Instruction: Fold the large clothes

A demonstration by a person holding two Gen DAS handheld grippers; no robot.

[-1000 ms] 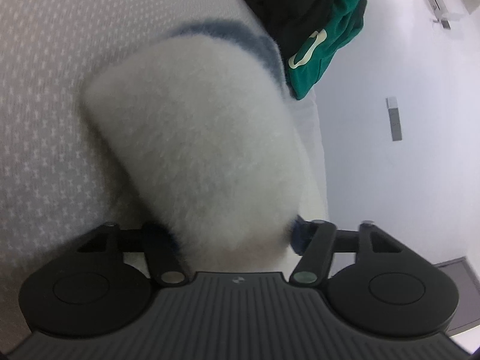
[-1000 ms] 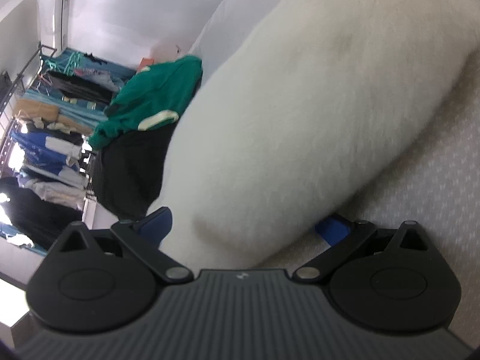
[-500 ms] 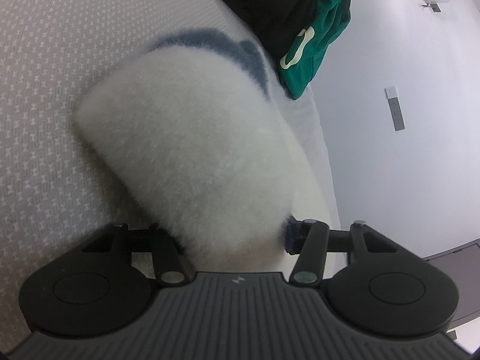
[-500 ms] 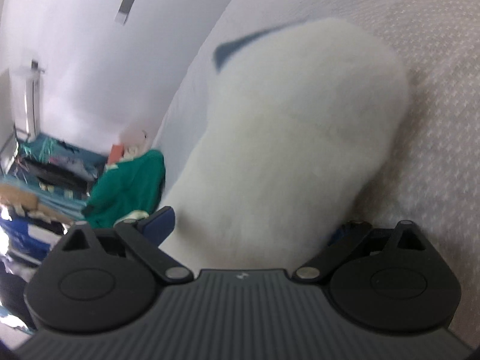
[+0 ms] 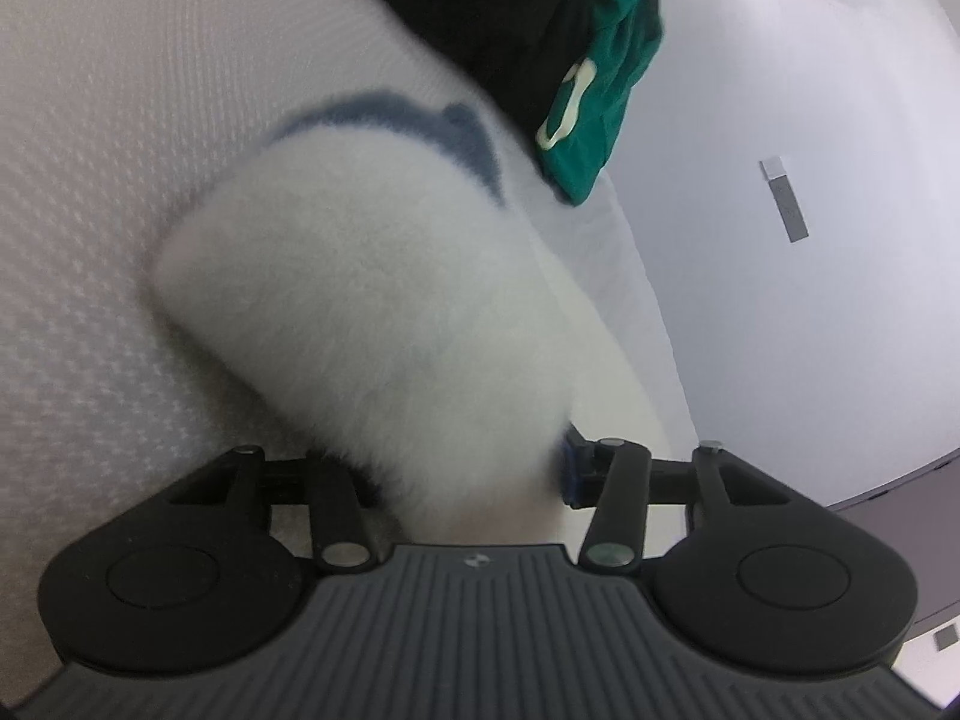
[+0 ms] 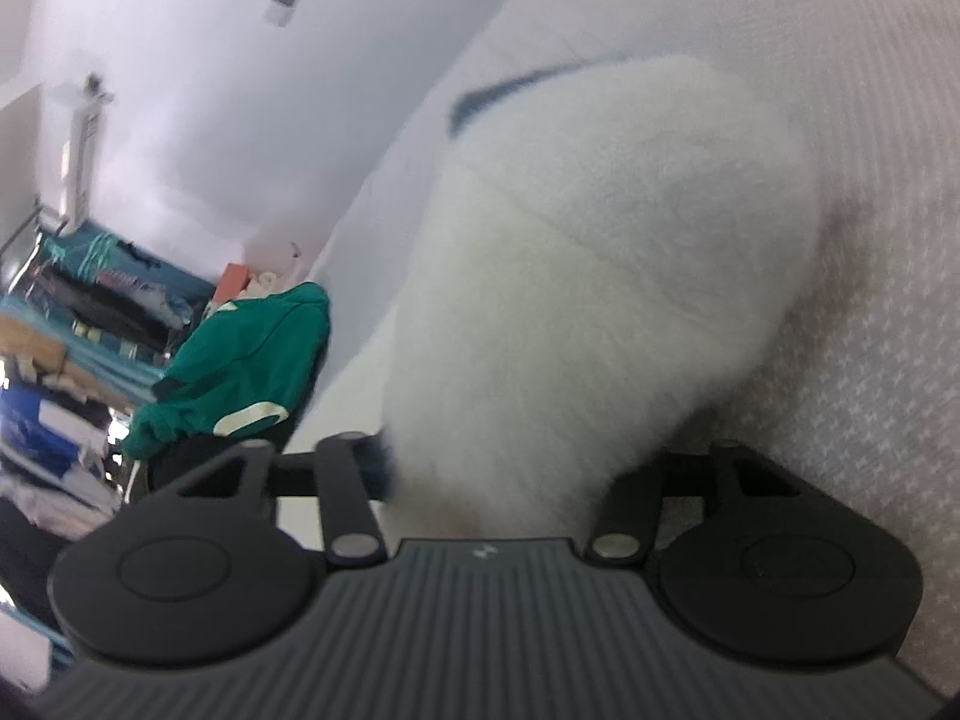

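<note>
1. Both grippers have their jaws about halfway apart and closing, with fluffy fabric between the fingers.
2. Left gripper point(image 5: 468, 474): its fingers bracket the near end of the white fluffy garment point(image 5: 372, 312); pad contact is hidden by the pile.
3. Right gripper point(image 6: 498, 480): its fingers bracket the same garment's near end from the other side; contact is likewise hidden.
4. White fluffy garment: a folded bundle with a blue-grey stripe point(image 5: 384, 111) at its far edge, lying on the patterned bed cover point(image 5: 90, 180).
5. Green garment point(image 5: 606, 78) lies on a black one point(image 5: 480, 6) beyond the bundle, near the bed's edge.
6. Clothes rack point(image 6: 66, 324) stands against the wall in the right wrist view.
</note>
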